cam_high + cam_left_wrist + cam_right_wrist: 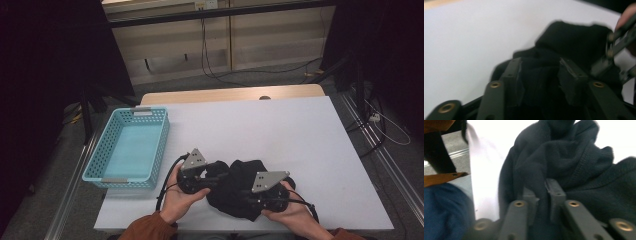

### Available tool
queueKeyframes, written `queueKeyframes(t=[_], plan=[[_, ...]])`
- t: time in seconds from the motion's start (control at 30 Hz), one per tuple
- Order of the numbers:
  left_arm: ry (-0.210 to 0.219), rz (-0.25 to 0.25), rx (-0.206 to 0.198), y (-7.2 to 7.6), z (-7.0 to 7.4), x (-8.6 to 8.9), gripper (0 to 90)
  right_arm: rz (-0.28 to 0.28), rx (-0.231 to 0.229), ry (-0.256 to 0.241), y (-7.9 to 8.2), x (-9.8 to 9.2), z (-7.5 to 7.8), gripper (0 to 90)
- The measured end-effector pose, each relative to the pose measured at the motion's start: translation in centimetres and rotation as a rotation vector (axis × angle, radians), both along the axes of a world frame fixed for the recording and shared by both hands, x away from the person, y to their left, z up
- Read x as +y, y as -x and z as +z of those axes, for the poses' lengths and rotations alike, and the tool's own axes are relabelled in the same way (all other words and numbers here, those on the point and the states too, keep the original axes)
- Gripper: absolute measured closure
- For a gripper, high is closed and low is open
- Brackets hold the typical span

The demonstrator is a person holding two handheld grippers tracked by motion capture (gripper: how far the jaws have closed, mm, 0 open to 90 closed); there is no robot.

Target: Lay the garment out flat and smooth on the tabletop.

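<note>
The right tongs (541, 195) sit nearest, their jaws narrowed onto a ridge of the black garment (574, 162), a fleecy thing with a stitched hem, perhaps a sweatshirt. The left tongs (540, 75) stand wider, jaws set either side of a bunched fold; whether they actually bite cloth is hard to tell through the blur. From the high view, the garment (240, 185) lies crumpled at the near edge of the white desk (280, 130), between the left tongs (212, 176) and the right tongs (250, 194), with the empty blue basket (100, 150) just to the left. The step looks like gathering the cloth for a lift. To do it well, close the left jaws on a thick fold before raising, lift both sides together, and keep loose sleeves from trailing over the basket rim.
</note>
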State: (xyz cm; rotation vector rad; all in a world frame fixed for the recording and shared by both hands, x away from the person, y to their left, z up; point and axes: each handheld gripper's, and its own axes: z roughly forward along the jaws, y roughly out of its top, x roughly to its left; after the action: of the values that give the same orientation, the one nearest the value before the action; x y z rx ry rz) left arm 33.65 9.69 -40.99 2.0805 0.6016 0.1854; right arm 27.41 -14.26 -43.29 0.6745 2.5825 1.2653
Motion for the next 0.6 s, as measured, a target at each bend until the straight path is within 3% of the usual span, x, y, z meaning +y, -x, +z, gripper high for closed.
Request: queueKeyframes(t=[0.03, 0.07, 0.1, 0.27, 0.33, 0.43, 0.47, 0.5, 0.57, 0.6], plan=[[-0.062, -0.002, 0.019, -0.1, -1.1, -0.4, 58.1, -0.008, -0.02, 0.002, -0.2, 0.0, 0.2, 66.6], [-0.062, -0.002, 0.019, -0.1, -1.1, -0.4, 59.5, -0.008, -0.02, 0.002, -0.2, 0.0, 0.2, 66.6], [-0.12, -0.008, 0.042, -0.3, -2.0, -0.6, 60.1, -0.018, -0.029, -0.015, -0.5, -0.2, 0.6, 56.5], [-0.13, -0.006, 0.074, -0.4, -2.2, -0.3, 61.1, -0.08, -0.047, -0.042, -1.3, -1.1, 1.7, 37.5], [-0.142, -0.01, 0.076, -0.4, -2.3, -0.2, 61.6, -0.112, -0.057, -0.049, -2.0, -1.8, 2.4, 37.6], [-0.131, -0.001, 0.08, -0.5, -2.1, 0.2, 61.3, -0.197, -0.063, -0.084, -4.3, -3.6, 3.1, 44.8], [-0.131, -0.001, 0.08, -0.5, -2.1, 0.2, 60.6, -0.197, -0.063, -0.084, -4.3, -3.6, 3.1, 44.8], [-0.116, 0.004, 0.086, -0.8, -2.0, 0.4, 60.6, -0.227, -0.078, -0.071, -5.0, -4.0, 3.1, 47.6], [-0.105, 0.013, 0.086, -1.1, -1.8, 0.6, 58.7, -0.298, -0.059, -0.088, -8.1, -5.4, 2.8, 59.5], [-0.105, 0.011, 0.088, -1.1, -1.7, 0.6, 58.7, -0.298, -0.059, -0.088, -8.1, -5.4, 2.8, 59.5]])
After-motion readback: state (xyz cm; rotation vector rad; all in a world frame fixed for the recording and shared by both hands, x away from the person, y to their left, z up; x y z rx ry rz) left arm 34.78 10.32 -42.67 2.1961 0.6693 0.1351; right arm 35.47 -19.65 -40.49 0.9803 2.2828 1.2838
